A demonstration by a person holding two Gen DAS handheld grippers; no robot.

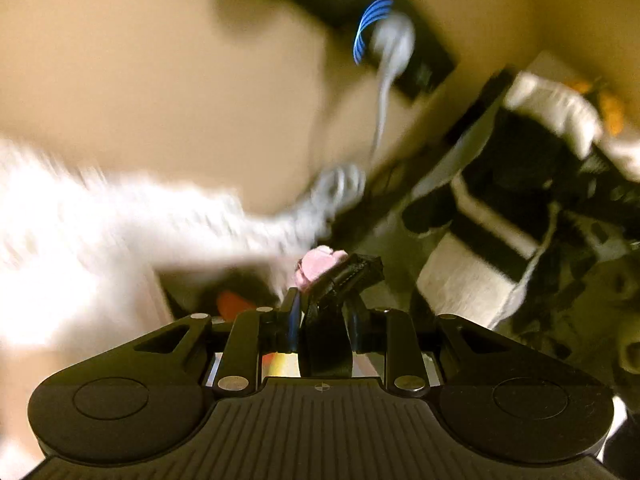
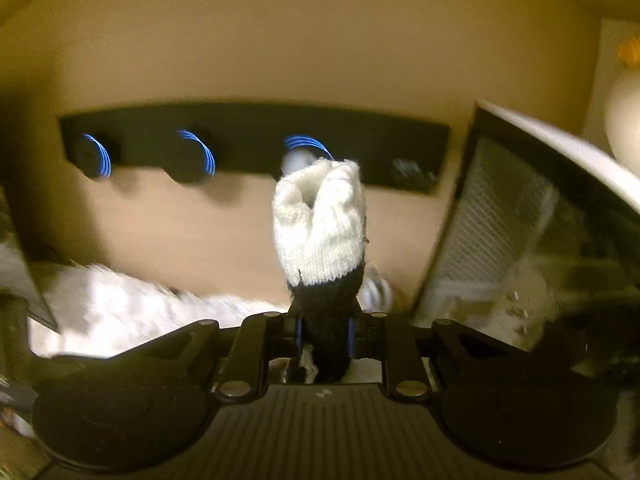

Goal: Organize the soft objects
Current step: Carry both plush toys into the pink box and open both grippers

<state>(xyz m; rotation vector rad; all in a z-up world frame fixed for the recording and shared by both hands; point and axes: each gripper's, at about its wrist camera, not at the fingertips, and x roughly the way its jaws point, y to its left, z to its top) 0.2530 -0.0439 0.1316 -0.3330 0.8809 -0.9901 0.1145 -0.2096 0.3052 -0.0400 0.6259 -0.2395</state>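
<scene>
My left gripper (image 1: 322, 312) is shut on a black soft item (image 1: 348, 276) with a pink cloth (image 1: 318, 266) bunched against it. My right gripper (image 2: 324, 330) is shut on a knitted piece, cream on top and black at the base (image 2: 320, 224), which stands up from the jaws. A white fluffy cloth (image 1: 80, 240) lies at the left of the left wrist view, blurred; it also shows low left in the right wrist view (image 2: 120, 312). A grey sock-like item (image 1: 392, 52) hangs from a wall hook.
A black wall rack (image 2: 256, 140) with blue-lit hooks (image 2: 196, 156) runs across the beige wall. A black-framed basket (image 2: 520, 240) stands at the right. In the left wrist view, black and white cloths (image 1: 500, 220) pile at the right, and an orange item (image 1: 234, 304) lies low.
</scene>
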